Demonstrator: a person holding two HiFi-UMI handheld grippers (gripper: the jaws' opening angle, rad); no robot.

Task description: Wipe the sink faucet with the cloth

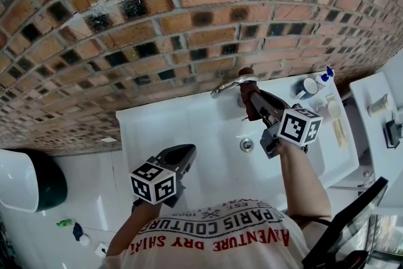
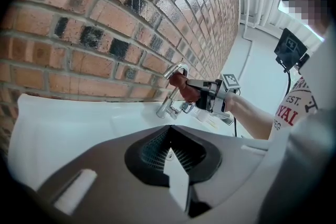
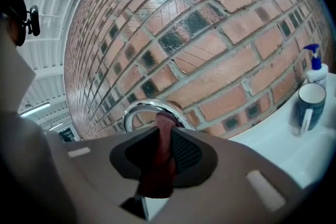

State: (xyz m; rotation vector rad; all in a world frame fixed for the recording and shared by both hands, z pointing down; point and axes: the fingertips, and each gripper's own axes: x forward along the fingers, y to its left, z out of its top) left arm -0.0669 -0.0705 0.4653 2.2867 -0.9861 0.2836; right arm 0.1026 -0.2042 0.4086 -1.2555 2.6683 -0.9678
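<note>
A chrome curved faucet (image 1: 228,85) stands at the back of the white sink (image 1: 189,129), against the brick wall. My right gripper (image 1: 252,99) is shut on a dark red cloth (image 1: 250,105) and presses it against the faucet's spout. In the right gripper view the cloth (image 3: 161,157) hangs between the jaws, its top touching the faucet arch (image 3: 147,108). My left gripper (image 1: 181,154) hovers over the sink's front left, shut and empty. From the left gripper view, faucet (image 2: 172,93), cloth (image 2: 185,87) and right gripper (image 2: 198,93) show ahead.
A mug (image 1: 306,87) and a blue-topped soap pump (image 1: 325,76) stand on the sink's back right ledge, also seen as mug (image 3: 308,106) and pump (image 3: 316,70). The drain (image 1: 247,145) lies mid-basin. A white shelf (image 1: 378,116) is at right.
</note>
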